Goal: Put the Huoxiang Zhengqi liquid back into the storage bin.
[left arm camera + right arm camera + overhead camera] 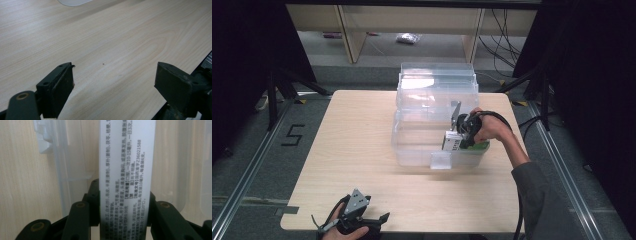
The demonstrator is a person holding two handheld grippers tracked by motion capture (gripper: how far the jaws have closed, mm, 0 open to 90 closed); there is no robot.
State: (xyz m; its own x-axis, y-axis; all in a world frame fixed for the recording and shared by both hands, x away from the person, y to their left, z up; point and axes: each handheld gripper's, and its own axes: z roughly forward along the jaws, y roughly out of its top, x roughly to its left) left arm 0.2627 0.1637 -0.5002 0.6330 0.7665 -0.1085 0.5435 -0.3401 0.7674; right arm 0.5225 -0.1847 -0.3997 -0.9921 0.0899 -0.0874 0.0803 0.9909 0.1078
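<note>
Right gripper (460,134) clamps a printed carton (126,177) over the clear bin (412,150), likely for loading; left gripper (113,90) idles open near-left.

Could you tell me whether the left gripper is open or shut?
Open: the left gripper has its jaws wide apart over bare table.
</note>
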